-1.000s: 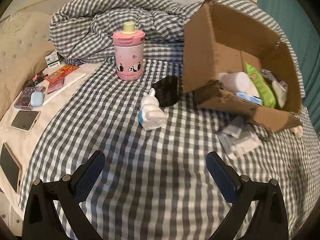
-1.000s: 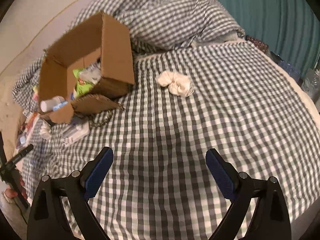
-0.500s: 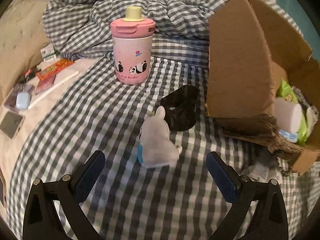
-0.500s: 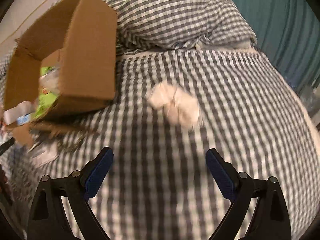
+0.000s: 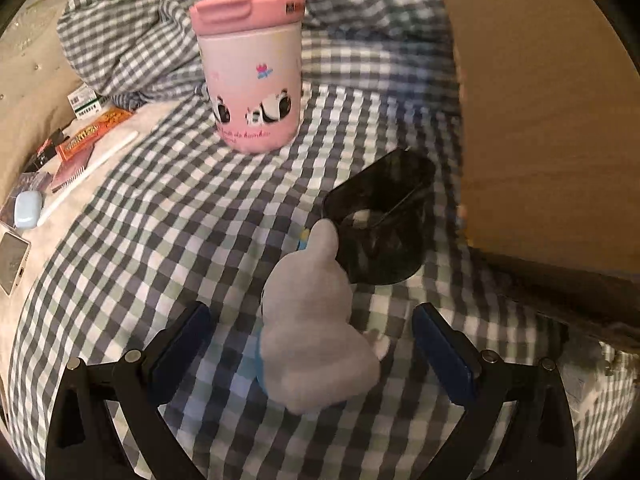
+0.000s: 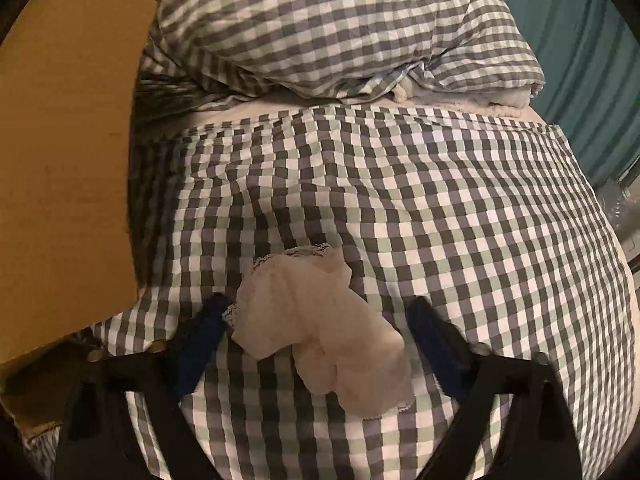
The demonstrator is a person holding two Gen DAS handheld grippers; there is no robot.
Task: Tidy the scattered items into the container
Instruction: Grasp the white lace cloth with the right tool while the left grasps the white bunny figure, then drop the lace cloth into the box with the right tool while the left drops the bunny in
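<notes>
A white plush toy (image 5: 312, 332) with a blue underside lies on the checked bedspread, between the fingers of my open left gripper (image 5: 316, 340), touching neither pad. Just beyond it lies a black plastic cup (image 5: 384, 216) on its side. A pink panda bottle (image 5: 250, 80) stands farther back. The cardboard box (image 5: 540, 100) rises at the right. In the right wrist view a crumpled cream lace cloth (image 6: 320, 328) lies between the jaws of my right gripper (image 6: 320, 332), which are closing. Its left pad is at the lace edge and the right pad stands apart. The box wall (image 6: 68, 160) fills the left.
A phone (image 5: 12, 256), a pale blue case (image 5: 28, 208), a candy pack (image 5: 92, 134) and a comb lie on the beige sheet at far left. A rumpled checked duvet (image 5: 160, 32) lies behind the bottle. A checked pillow (image 6: 340, 28) and a teal curtain (image 6: 592, 60) lie beyond the cloth.
Both grippers moved forward and down. The plush toy now sits between the left fingers. The lace cloth now sits between the right fingers, which have narrowed.
</notes>
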